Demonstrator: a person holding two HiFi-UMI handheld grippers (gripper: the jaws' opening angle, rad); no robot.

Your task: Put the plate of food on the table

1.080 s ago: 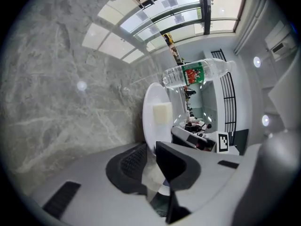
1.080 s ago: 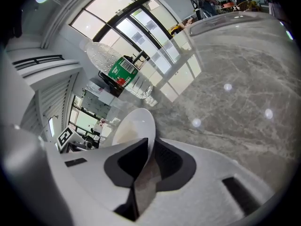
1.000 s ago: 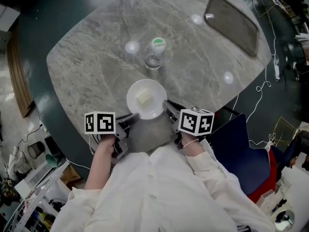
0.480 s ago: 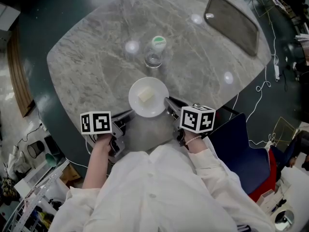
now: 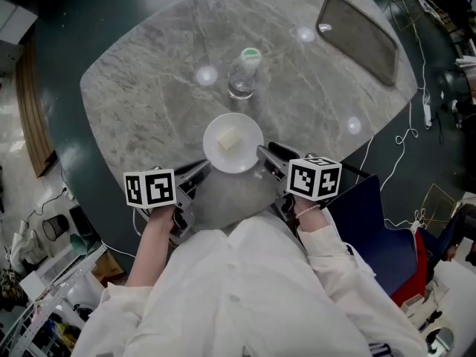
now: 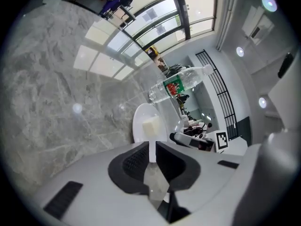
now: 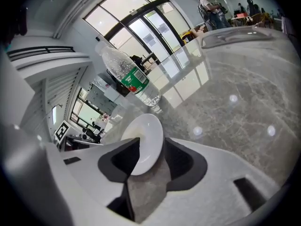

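Plate (image 5: 233, 142) with 1 pale food cube (image 5: 227, 140) appears set on marble table (image 5: 149, 95), near edge. Right gripper (image 5: 265, 155) jaws just opening, wide, rim loose between. Left gripper (image 5: 201, 171) narrow, pinching rim; its release remains.

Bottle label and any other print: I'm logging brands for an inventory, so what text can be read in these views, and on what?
Nothing here can be quoted as text.
Bottle label: red and green, with print too blurred to read.
Marker cubes: black-and-white square patterns, no letters or digits.
Plate and table: no writing on either.
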